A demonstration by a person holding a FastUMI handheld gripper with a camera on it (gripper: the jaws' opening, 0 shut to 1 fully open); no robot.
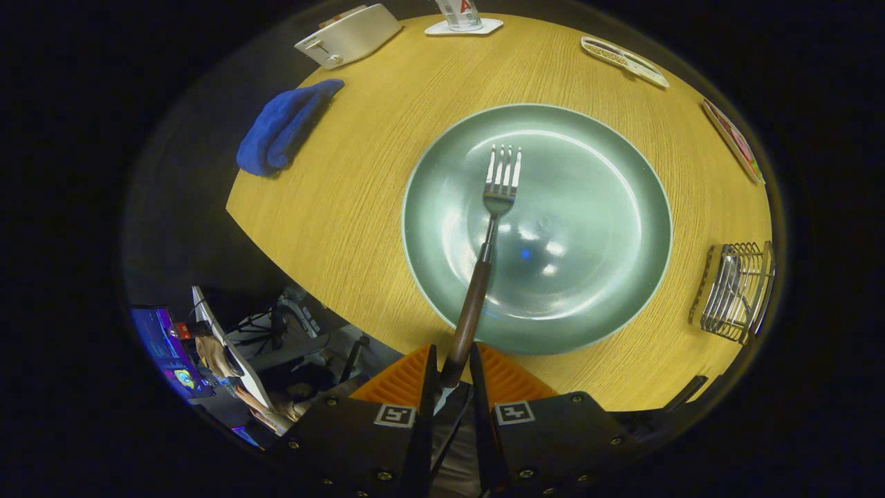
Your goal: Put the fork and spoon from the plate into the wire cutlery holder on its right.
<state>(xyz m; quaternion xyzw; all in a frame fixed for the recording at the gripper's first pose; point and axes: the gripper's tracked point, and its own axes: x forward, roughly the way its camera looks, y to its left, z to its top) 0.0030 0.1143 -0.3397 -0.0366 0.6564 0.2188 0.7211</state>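
My gripper [453,370] is shut on the dark wooden handle of the fork [492,207], which sticks out ahead of the fingers with its metal tines over the middle of the green plate [608,173]. The fork hangs above the plate, lifted off it. The plate holds nothing else that I can see. The wire cutlery holder [736,290] stands on the wooden table to the right of the plate, with metal pieces inside it that I cannot make out clearly.
A blue cloth [283,128] lies left of the plate near the table's edge. Beyond it stand a white toaster [349,34] and a glass on a white coaster [462,24]. Two flat trays [626,61] [734,142] lie at the far right.
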